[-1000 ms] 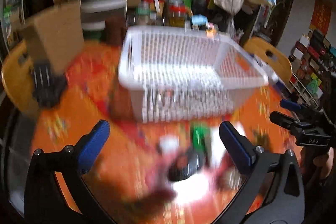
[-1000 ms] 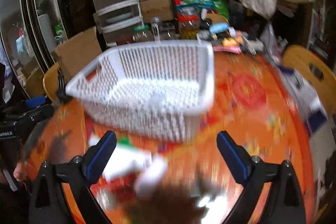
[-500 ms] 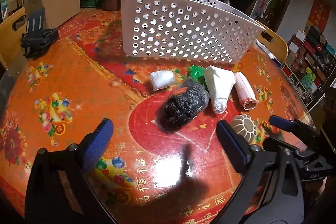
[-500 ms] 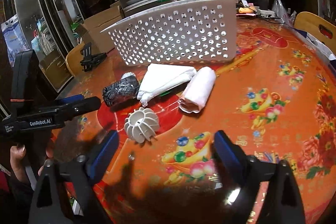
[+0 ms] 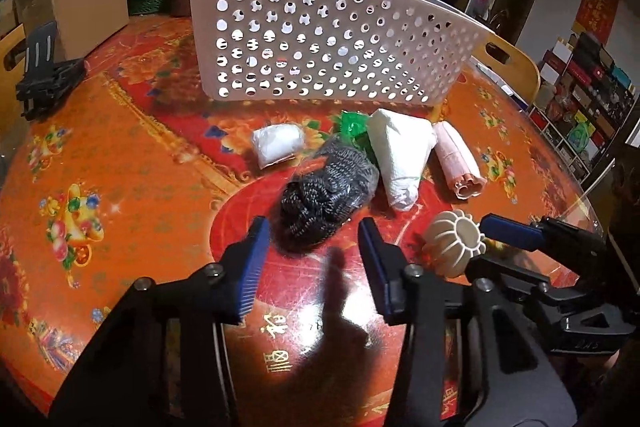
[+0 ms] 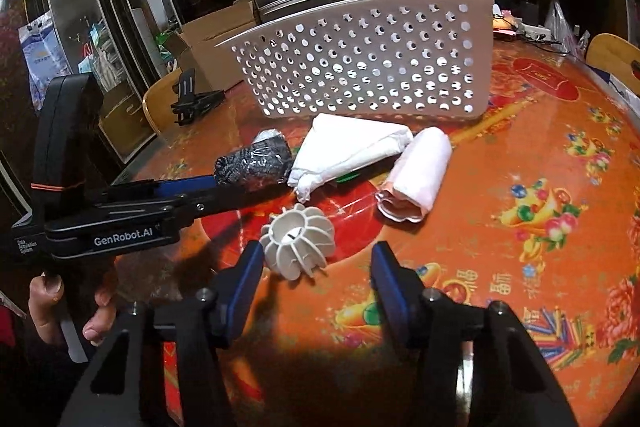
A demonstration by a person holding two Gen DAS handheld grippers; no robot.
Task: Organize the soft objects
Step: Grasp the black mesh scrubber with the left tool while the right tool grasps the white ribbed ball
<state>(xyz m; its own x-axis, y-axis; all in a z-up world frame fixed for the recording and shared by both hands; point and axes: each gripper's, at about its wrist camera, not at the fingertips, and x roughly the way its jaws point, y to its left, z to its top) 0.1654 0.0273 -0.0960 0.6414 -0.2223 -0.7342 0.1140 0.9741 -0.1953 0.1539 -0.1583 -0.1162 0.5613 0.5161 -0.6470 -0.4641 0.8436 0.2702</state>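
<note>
left gripper (image 5: pixel 314 259) jaws spread, nothing held, just short of the dark knitted bundle in clear plastic (image 5: pixel 328 193). right gripper (image 6: pixel 316 277) also parted and empty, beside the cream ribbed plastic ball (image 6: pixel 298 241). both lie on the orange floral table (image 6: pixel 540 227), before the white perforated basket (image 5: pixel 332 47).

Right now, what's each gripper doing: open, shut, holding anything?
Left gripper: open, empty, at the dark knit bundle.
Right gripper: open, empty, at the white ribbed ball.
</note>
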